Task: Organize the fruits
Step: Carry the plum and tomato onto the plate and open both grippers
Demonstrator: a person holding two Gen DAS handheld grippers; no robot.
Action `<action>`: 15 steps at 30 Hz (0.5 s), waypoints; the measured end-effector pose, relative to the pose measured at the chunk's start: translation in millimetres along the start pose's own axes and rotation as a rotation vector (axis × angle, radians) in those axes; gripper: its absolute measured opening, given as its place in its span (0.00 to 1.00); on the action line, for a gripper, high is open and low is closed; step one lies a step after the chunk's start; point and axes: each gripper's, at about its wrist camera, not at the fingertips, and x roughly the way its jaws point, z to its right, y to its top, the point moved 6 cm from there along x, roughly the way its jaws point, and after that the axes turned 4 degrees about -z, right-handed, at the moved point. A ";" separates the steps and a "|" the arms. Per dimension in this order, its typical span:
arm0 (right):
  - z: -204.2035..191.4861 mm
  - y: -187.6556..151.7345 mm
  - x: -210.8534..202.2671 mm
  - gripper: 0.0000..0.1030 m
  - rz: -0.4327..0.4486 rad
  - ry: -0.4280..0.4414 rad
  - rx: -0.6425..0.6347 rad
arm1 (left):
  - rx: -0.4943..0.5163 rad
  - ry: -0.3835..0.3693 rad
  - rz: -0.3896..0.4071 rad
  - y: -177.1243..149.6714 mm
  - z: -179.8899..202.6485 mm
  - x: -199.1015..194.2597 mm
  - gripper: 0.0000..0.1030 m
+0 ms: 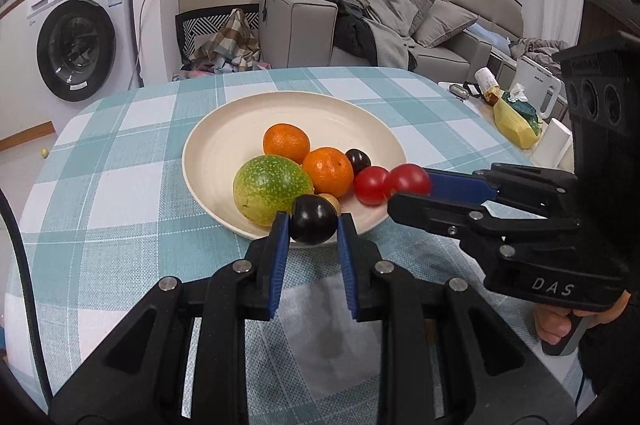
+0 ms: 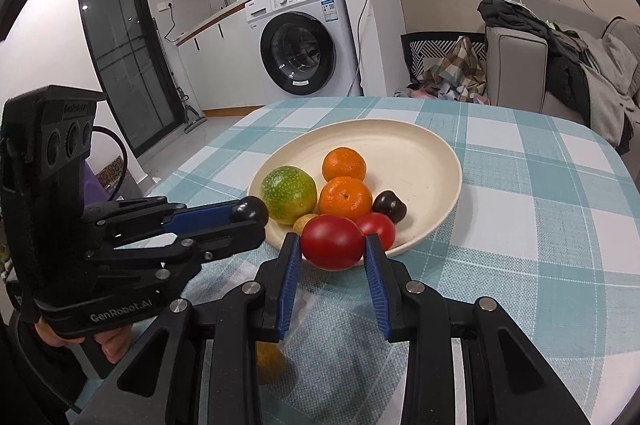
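Observation:
A cream plate (image 1: 224, 141) (image 2: 424, 157) on the checked tablecloth holds two oranges (image 1: 286, 142) (image 2: 345, 196), a green fruit (image 1: 272, 188) (image 2: 288, 188), a red tomato (image 1: 369, 185) (image 2: 380, 227), a dark plum (image 1: 357, 159) (image 2: 389, 205) and a small yellowish fruit (image 1: 330, 200) (image 2: 304, 223). My left gripper (image 1: 313, 225) (image 2: 256, 215) is shut on a dark plum (image 1: 313, 220) (image 2: 250, 209) over the plate's near rim. My right gripper (image 2: 332, 245) (image 1: 408, 189) is shut on a red tomato (image 2: 331, 242) (image 1: 407, 179) over the plate's near edge.
A yellowish fruit (image 2: 269, 363) lies on the table under my right gripper. A yellow bag (image 1: 514, 119) and white boxes (image 1: 554, 145) stand at the table's right side. A washing machine (image 2: 304, 41) and a sofa (image 1: 400, 21) are behind the table.

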 end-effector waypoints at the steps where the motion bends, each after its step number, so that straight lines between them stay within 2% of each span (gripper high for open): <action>1: -0.3 1.3 1.9 0.32 -0.002 -0.001 0.001 | 0.000 0.000 -0.003 0.0 -0.3 2.3 0.21; 15: 1.7 6.0 20.6 0.32 -0.051 0.017 0.025 | 0.004 0.022 -0.035 4.0 -9.0 23.8 0.21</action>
